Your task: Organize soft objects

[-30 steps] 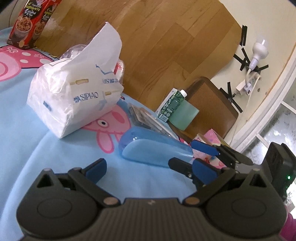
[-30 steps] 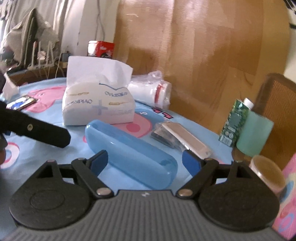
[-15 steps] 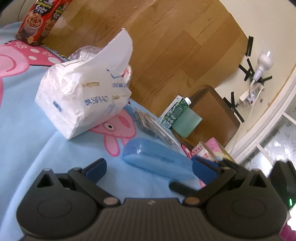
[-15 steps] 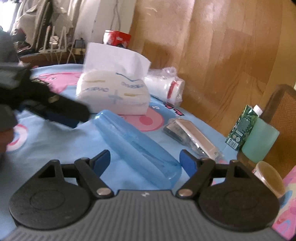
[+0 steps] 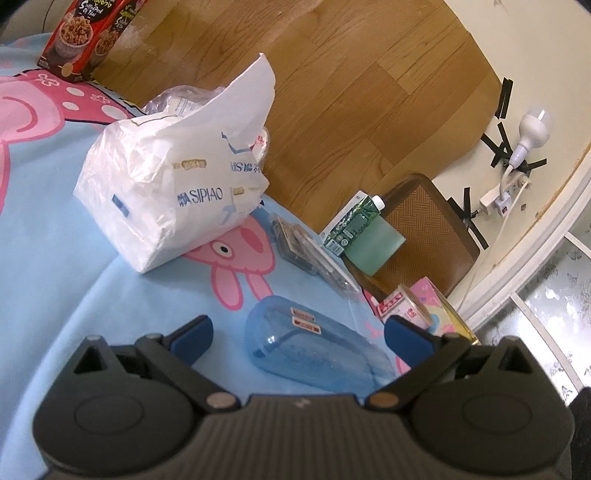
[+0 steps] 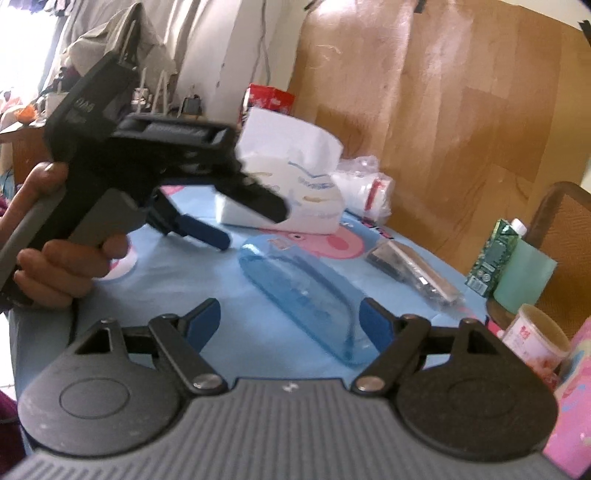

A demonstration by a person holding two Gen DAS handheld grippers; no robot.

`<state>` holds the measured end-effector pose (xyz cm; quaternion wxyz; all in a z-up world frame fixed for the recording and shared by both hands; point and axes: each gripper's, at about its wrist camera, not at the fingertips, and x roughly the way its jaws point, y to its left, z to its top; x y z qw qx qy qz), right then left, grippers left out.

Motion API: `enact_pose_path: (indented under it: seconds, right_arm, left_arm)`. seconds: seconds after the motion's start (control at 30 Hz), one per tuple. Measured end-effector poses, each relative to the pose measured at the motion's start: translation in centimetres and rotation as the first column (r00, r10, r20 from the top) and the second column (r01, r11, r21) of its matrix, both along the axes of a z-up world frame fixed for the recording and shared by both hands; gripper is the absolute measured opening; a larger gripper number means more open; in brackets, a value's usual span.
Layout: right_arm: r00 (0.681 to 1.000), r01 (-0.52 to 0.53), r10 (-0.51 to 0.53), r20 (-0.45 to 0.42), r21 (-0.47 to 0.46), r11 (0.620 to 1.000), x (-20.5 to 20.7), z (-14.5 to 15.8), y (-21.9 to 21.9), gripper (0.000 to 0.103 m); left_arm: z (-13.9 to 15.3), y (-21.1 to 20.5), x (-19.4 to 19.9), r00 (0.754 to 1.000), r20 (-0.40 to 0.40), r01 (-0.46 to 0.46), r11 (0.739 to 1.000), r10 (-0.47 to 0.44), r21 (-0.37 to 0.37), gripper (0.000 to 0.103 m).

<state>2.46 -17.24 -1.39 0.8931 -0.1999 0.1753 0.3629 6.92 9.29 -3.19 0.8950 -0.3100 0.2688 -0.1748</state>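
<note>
One tissue pack (image 5: pixel 173 188) on desk (image 5: pixel 55 229), upright, sheet poking from top. One blue case (image 5: pixel 317 347) lying just ahead of me, near pack but apart. My left gripper (image 5: pixel 295 332): jaws released, empty, case end between tips, untouched. My right gripper (image 6: pixel 290 321): jaws wide, holding nothing, case between tips. One wrapped roll (image 6: pixel 365 192) just behind pack. One carton (image 5: pixel 351 225), one cup (image 6: pixel 535 336), one snack box (image 5: pixel 85 33).

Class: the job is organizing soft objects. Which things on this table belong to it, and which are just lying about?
Belong:
tissue pack
plastic-wrapped roll

Lying about:
blue case
green carton
snack box
small tub
</note>
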Motion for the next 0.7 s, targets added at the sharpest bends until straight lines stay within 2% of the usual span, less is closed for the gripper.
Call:
enact_pose_path:
  seconds: [0.13,0.4,0.5,0.53,0.57,0.7]
  right_arm:
    - [0.998,0.045,-0.044,-0.044,0.035,0.998,2.3,0.3,-1.0,0.092]
    - [0.981,0.061,-0.055,-0.187,0.028,0.998,6.7,-1.6,-1.0,0.092]
    - [0.965,0.055,-0.04,-0.259,0.052,0.997,7.6,-1.9,-0.9,0.085]
    - [0.963,0.052,-0.035,-0.268,0.059,0.997,7.7,-1.9,-0.9,0.077]
    - [0.961,0.05,-0.032,-0.276,0.06,0.997,7.5,-1.9,-0.9,0.074]
    - [0.961,0.061,-0.039,-0.273,0.07,0.996,6.5,-2.0,-0.9,0.067]
  left_arm:
    - [0.0,0.0,0.0,1.0,-0.001,0.001,1.0,-0.001,0.0,0.102]
    - [-0.1,-0.1,0.1,1.0,0.0,0.01,1.0,-0.01,0.006,0.102]
    - [-0.1,-0.1,0.2,1.0,0.0,0.013,1.0,-0.013,0.006,0.102]
    - [-0.1,-0.2,0.2,1.0,0.0,0.014,1.0,-0.014,0.006,0.102]
    - [-0.1,-0.2,0.2,1.0,-0.001,0.016,1.0,-0.016,0.006,0.102]
    - [-0.1,-0.3,0.2,1.0,-0.003,0.019,1.0,-0.019,0.007,0.102]
